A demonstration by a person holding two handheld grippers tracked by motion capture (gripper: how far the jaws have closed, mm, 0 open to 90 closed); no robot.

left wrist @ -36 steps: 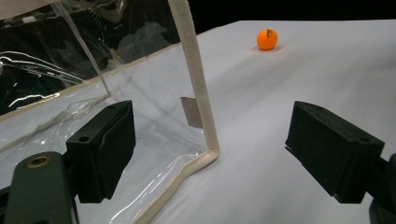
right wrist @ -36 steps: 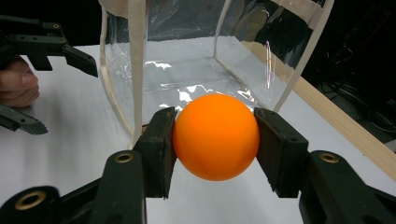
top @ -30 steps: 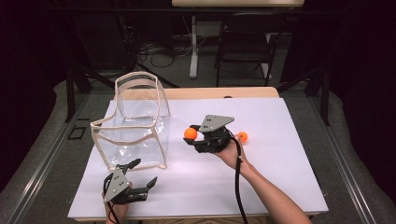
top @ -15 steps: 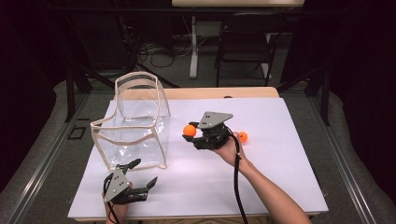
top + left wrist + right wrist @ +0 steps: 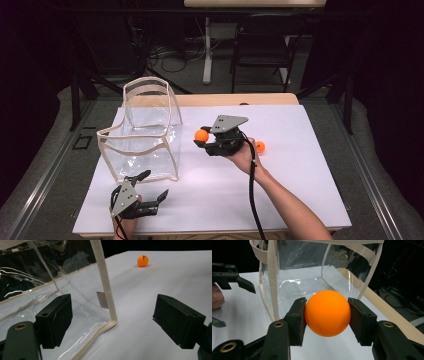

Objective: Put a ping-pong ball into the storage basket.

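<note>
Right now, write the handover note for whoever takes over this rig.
Right tool: shut on one orange plastic ball, held above the white table, facing the clear plastic bag with beige trim.
Left tool: open, holding nothing, at the bag's near corner.
Second orange ball: on the table, right of the right hand.
Done: first ball picked up.
Left, probably: drop it into the bag, then fetch the second.

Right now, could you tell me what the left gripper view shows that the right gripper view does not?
The left gripper view alone has the loose orange ball lying on the white table, seen between the left tool's open jaws. The right gripper view alone has the held orange ball clamped in the right tool, plus the table's wooden edge. Both show the clear bag.
</note>
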